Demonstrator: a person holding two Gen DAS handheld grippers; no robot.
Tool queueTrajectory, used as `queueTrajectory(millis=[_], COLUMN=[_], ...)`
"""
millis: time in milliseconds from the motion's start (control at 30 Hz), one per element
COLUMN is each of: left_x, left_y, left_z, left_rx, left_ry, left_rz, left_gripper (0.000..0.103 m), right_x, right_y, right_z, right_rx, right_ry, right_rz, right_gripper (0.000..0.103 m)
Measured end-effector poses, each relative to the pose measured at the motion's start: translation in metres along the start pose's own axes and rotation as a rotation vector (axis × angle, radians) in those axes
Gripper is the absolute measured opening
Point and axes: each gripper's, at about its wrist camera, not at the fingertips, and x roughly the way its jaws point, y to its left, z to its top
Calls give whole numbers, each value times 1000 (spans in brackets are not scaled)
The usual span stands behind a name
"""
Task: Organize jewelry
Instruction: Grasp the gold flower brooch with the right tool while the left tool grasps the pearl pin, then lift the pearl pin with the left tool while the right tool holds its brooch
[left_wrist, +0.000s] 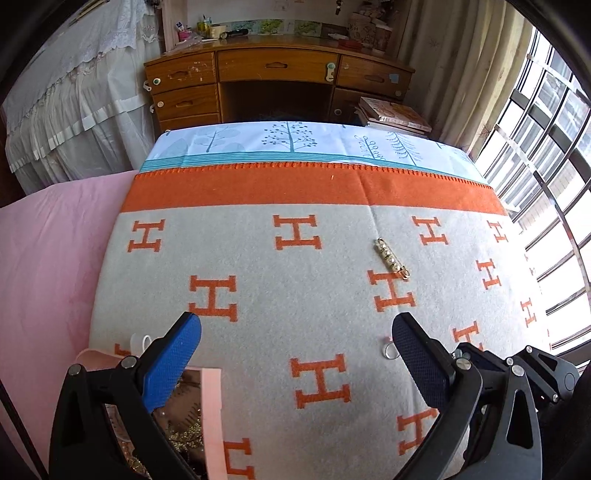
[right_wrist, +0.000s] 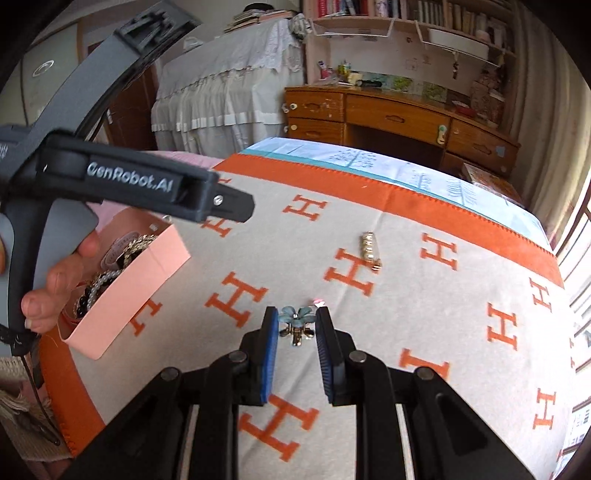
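My right gripper (right_wrist: 296, 325) is shut on a blue flower brooch (right_wrist: 295, 320) with a gold clasp, held just above the blanket. A gold pearl bar pin (right_wrist: 370, 250) lies further ahead; it also shows in the left wrist view (left_wrist: 392, 257). A small ring (right_wrist: 317, 302) lies just past the right fingertip, and shows by my left gripper's right finger (left_wrist: 389, 350). My left gripper (left_wrist: 295, 332) is open and empty over the blanket. The pink jewelry box (right_wrist: 125, 291) with pearls and chains sits at the left, also at lower left in the left wrist view (left_wrist: 211, 406).
The grey blanket (left_wrist: 295, 295) with orange H marks covers the table. A wooden desk (left_wrist: 277, 74) stands behind. A pink sheet (left_wrist: 48, 240) lies left, windows (left_wrist: 546, 166) right. The left gripper's body (right_wrist: 140, 184) hangs above the box.
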Motion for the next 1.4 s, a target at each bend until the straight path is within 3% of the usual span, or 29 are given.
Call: queueTrajectory(millis=[200, 267, 333, 433, 633, 733, 833, 1100, 1267, 1400], left_x=[33, 52, 72, 94, 99, 103, 112, 120, 119, 115], left_y=[-38, -46, -50, -51, -58, -61, -64, -80, -97, -103], left_z=[24, 32, 37, 41, 44, 48, 54, 60, 61, 60], left_rx=[8, -13, -58, -123, -158, -155, -151, -105, -55, -33], left_ry=[74, 127, 194, 243, 230, 231, 255, 255, 277, 270], left_rz=[-47, -62, -83, -100, -105, -75, -42, 42, 66, 80], left_gripper=[86, 61, 50, 46, 46, 46, 34, 32, 8, 3], right_x=[-7, -1, 3, 5, 6, 4, 5, 1, 3, 2], right_y=[-60, -76, -89, -100, -104, -108, -111, -112, -117, -117], right_z=[9, 12, 13, 11, 5, 3, 1, -3, -5, -5], right_rx=[176, 222, 255, 288, 299, 313, 325, 329, 344, 347], right_ry=[-45, -64, -79, -88, -106, -117, -121, -135, -127, -128], right_rz=[-79, -84, -83, -70, -42, -21, -5, 10, 12, 10], right_gripper=[20, 20, 20, 20, 20, 20, 20, 20, 20, 20])
